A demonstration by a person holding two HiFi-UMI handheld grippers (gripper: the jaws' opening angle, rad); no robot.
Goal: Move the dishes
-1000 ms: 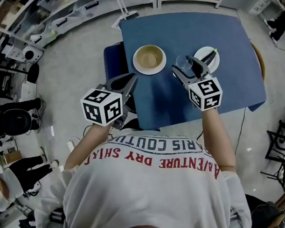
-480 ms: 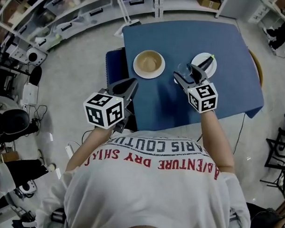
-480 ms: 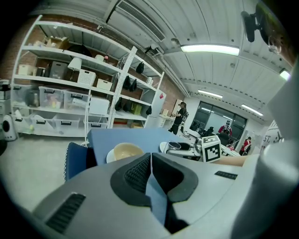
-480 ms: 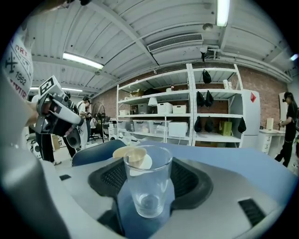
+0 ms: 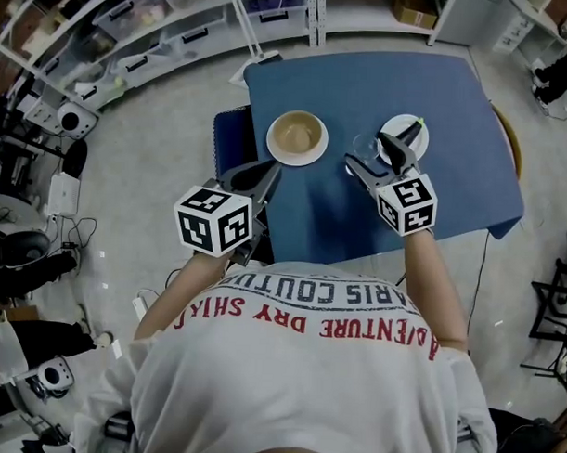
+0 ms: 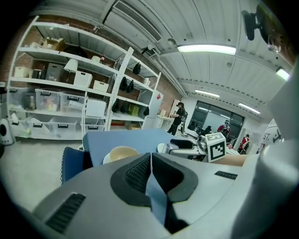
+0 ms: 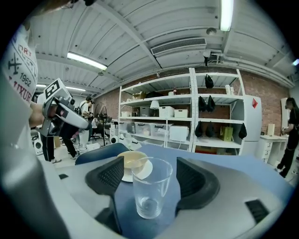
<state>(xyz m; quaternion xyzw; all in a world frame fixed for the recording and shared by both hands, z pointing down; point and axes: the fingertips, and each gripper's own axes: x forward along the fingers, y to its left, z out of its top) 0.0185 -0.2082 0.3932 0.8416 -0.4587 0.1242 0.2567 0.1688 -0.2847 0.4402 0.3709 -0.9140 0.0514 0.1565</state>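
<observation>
On the blue table (image 5: 455, 97) a clear empty glass (image 5: 365, 144) stands upright between the jaws of my right gripper (image 5: 375, 148), which is open; the pads flank the glass (image 7: 150, 186) with a gap on each side. A tan bowl on a white plate (image 5: 297, 136) sits to the left of the glass, also visible beyond it as the bowl (image 7: 133, 161). A small white plate (image 5: 406, 134) holding a dark utensil lies right of the glass. My left gripper (image 5: 267, 172) is shut and empty at the table's near left edge, its pads (image 6: 140, 173) pressed together.
A dark blue chair seat (image 5: 231, 135) stands against the table's left side. Shelving with bins (image 5: 160, 31) runs along the far side. The table's near edge (image 5: 357, 247) is close to the person's body. People (image 6: 180, 116) stand far off.
The right gripper has stayed around the glass. The left gripper has edged slightly closer to the bowl. The view has shifted a little.
</observation>
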